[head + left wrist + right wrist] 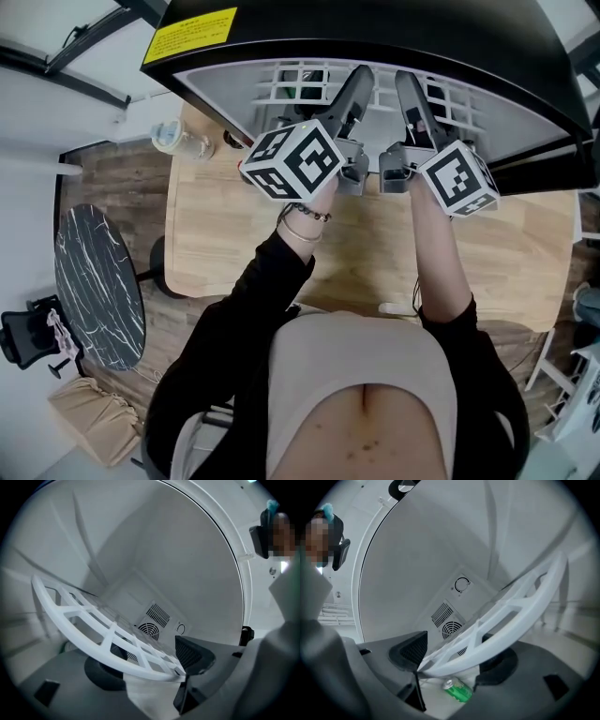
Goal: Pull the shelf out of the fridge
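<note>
Got my left hand-held gripper [181,673] and right hand-held gripper [418,668] clamped on the shelf [80,641]. It sits inside the fridge [375,28], so the pull-out is all left to do.

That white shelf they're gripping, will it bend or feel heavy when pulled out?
Probably stiff: the shelf is a thick-ribbed white grid showing no sag with the left gripper and right gripper pinching only its rim. Likely light, being mostly openings. Its smooth plastic might slip.
</note>
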